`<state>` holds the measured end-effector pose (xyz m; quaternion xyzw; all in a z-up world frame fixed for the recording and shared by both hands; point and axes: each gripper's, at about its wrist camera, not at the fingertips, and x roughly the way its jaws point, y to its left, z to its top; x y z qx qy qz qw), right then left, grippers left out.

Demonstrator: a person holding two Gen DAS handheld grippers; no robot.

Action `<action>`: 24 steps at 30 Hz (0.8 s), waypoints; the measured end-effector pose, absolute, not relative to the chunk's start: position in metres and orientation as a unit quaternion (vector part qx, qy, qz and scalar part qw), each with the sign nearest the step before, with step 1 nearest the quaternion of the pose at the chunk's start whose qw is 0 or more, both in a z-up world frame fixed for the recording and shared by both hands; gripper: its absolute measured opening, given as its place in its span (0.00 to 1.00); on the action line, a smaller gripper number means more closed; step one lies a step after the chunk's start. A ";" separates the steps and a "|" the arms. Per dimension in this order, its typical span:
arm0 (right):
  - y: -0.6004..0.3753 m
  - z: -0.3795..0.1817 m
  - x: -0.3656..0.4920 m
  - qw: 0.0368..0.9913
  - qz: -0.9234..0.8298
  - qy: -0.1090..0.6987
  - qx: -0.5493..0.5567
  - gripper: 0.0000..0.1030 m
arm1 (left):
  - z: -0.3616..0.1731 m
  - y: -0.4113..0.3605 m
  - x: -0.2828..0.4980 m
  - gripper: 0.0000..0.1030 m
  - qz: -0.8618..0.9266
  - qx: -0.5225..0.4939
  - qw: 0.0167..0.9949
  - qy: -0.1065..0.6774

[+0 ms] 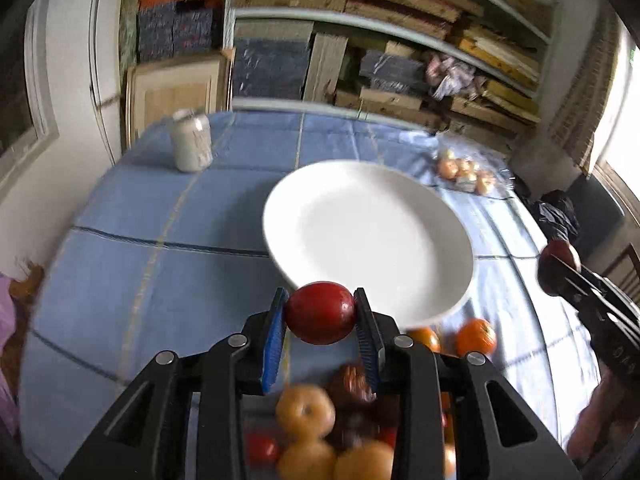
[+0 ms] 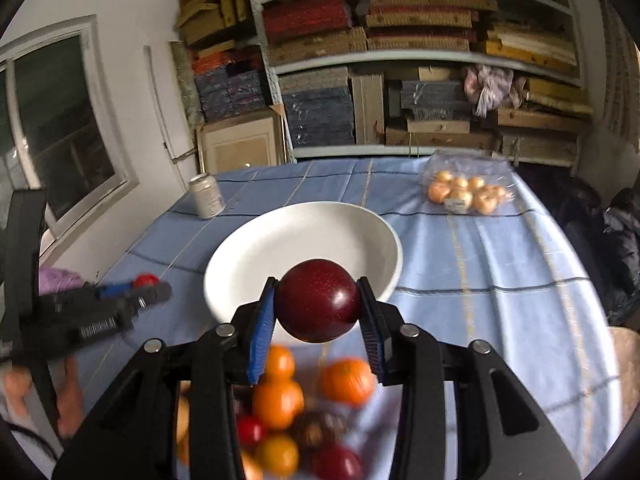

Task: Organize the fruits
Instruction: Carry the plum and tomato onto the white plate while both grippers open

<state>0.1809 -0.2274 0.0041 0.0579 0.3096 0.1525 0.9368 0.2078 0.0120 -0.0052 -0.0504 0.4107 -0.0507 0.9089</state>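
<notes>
Red plum [image 1: 320,312] clamped in left claw [image 1: 321,316]; dark plum [image 2: 318,306] clamped in right claw [image 2: 319,308]. Smooth, bruisable: hold mid-girth, lightly.

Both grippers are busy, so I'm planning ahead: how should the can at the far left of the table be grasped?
Grip the can across its round side wall at mid-height, coming in level from the near side. It stands upright and alone on the cloth, so the fingers should clear on both sides.
</notes>
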 end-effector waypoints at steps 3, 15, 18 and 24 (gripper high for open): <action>-0.209 -0.022 0.215 0.926 0.155 0.338 0.061 0.37 | -0.030 0.014 0.233 0.32 -0.039 -0.072 0.901 0.426; -0.200 -0.052 0.240 0.928 0.148 0.338 0.056 0.60 | -0.045 0.010 0.259 0.44 -0.076 -0.077 0.904 0.414; -0.199 -0.047 0.234 0.931 0.153 0.328 0.052 0.60 | -0.043 0.011 0.257 0.57 -0.076 -0.077 0.908 0.405; -0.207 -0.032 0.217 0.938 0.156 0.304 0.054 0.60 | -0.035 0.024 0.248 0.58 -0.069 -0.078 0.908 0.407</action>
